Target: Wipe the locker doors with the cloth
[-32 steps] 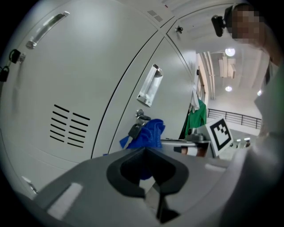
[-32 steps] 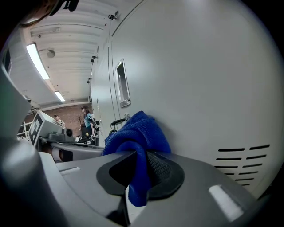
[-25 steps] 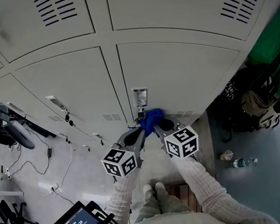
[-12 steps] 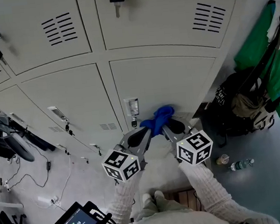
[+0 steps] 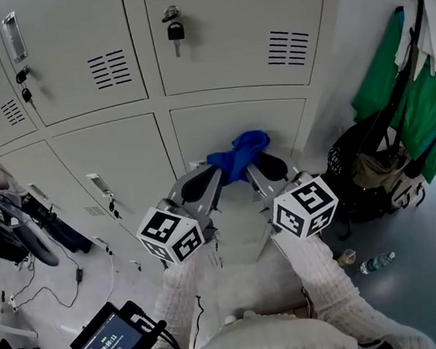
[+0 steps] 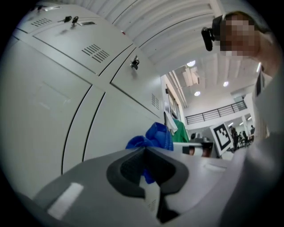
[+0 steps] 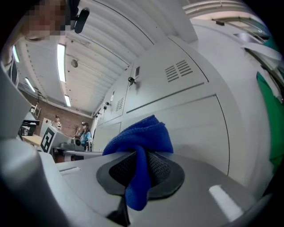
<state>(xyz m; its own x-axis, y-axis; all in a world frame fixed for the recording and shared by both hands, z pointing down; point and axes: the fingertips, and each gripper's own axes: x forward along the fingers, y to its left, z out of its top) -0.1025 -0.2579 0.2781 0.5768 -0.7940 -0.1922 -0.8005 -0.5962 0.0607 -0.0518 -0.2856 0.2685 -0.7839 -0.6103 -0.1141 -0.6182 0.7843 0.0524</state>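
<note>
The blue cloth [image 5: 239, 154] is clenched from both sides: the left gripper [image 5: 205, 180] and the right gripper [image 5: 266, 167] are each closed on an end of it. It is held at the top of the lower right locker door [image 5: 274, 118]; contact cannot be told. The grey doors are vented, and a padlock [image 5: 175, 30] hangs on the upper one. Green garments [image 5: 405, 90] hang at the right, above a grey floor [image 5: 415, 227] on which a bottle [image 5: 376, 260] lies.
</note>
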